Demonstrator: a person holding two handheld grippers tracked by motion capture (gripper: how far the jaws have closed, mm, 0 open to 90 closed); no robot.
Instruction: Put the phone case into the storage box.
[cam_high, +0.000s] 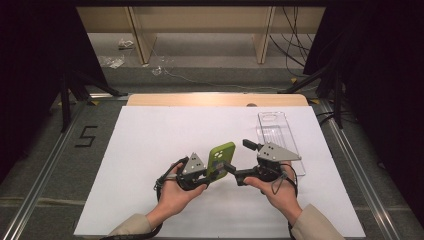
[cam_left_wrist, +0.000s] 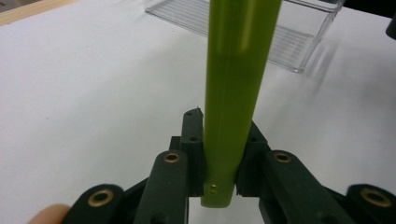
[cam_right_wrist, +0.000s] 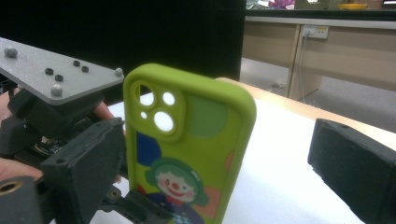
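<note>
High view overhead facing forward, claw views close, sharing green case (cam_high: 220, 160)

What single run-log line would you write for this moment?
left gripper: shut on green phone case | case: upright above white table | right gripper: open, straddling case | clear tray: behind

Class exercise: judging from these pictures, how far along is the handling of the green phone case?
Done: the left gripper has the green phone case clamped upright above the table. In hand: the right gripper, jaws open, straddles it. Left: probably placing it; the clear tray holds nothing.
</note>
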